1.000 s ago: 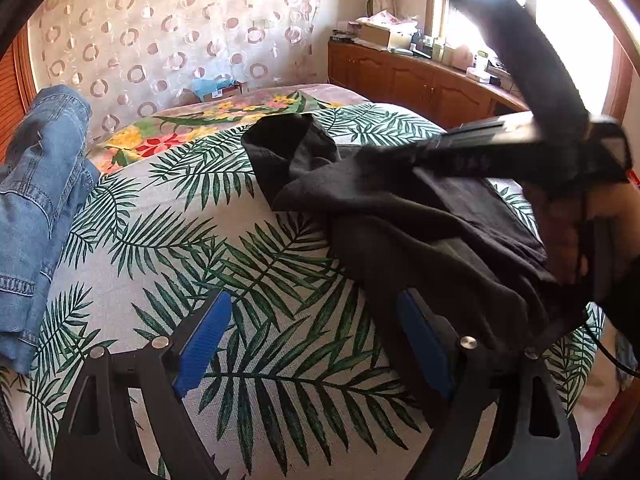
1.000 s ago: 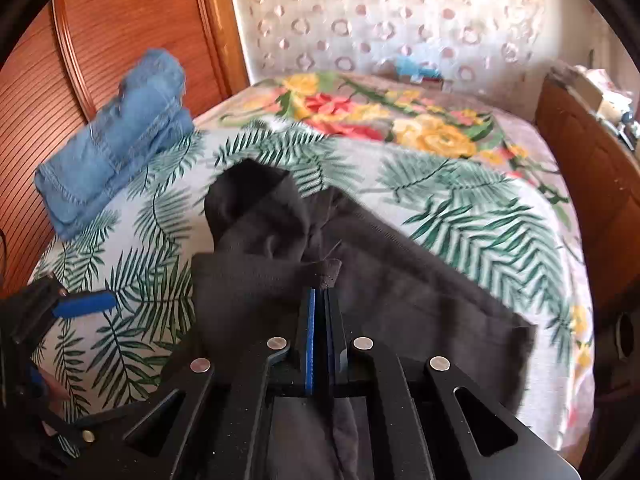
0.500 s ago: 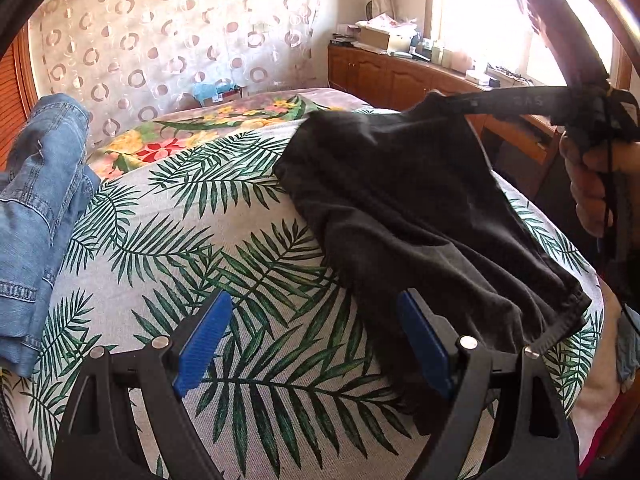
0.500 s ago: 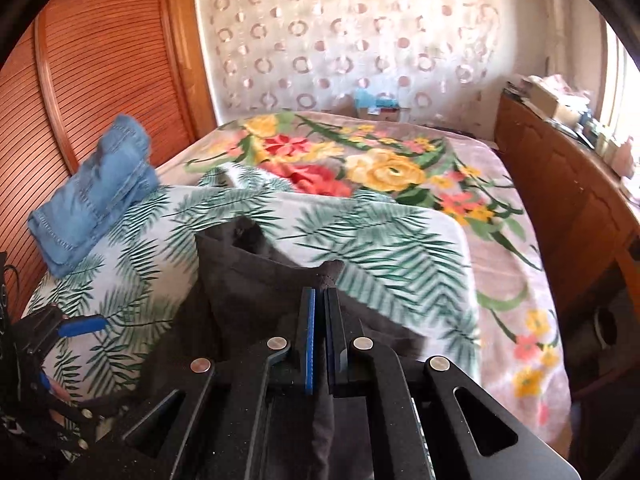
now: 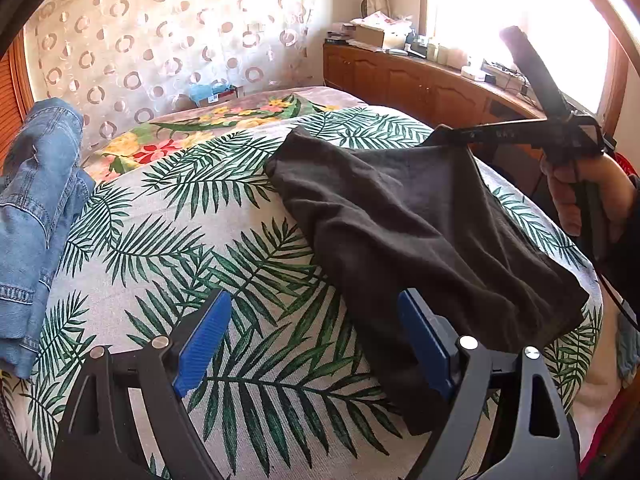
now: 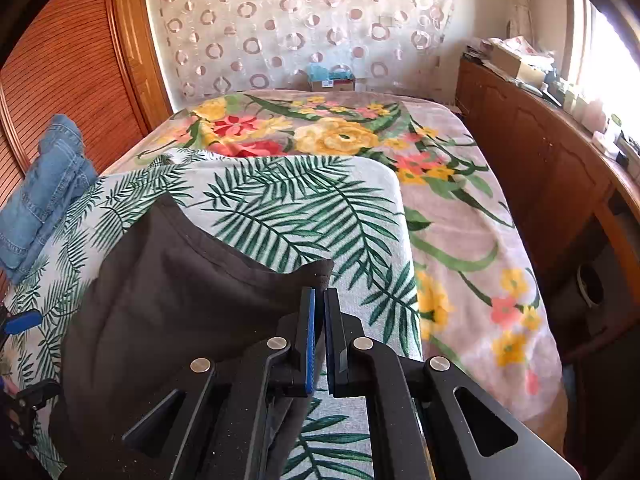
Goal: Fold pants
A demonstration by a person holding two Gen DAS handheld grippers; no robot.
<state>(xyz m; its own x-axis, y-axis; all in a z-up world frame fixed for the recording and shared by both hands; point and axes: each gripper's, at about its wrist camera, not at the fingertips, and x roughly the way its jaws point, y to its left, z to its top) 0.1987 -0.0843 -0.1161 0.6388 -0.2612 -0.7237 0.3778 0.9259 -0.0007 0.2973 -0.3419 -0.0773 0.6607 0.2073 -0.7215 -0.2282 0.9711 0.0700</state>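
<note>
The dark pants (image 5: 420,232) lie across the right half of the palm-leaf bedspread (image 5: 208,248) on the bed. The right tool (image 6: 319,300) has its blue pads pressed nearly together on one corner of the fabric, lifting that edge off the spread so the cloth drapes down from it; the left wrist view shows it (image 5: 444,136) pinching the same raised corner. The left tool (image 5: 316,332) hangs wide apart and holds nothing, its right pad just beside the pants' near edge. Folded blue jeans (image 5: 36,216) sit at the bed's left side.
</note>
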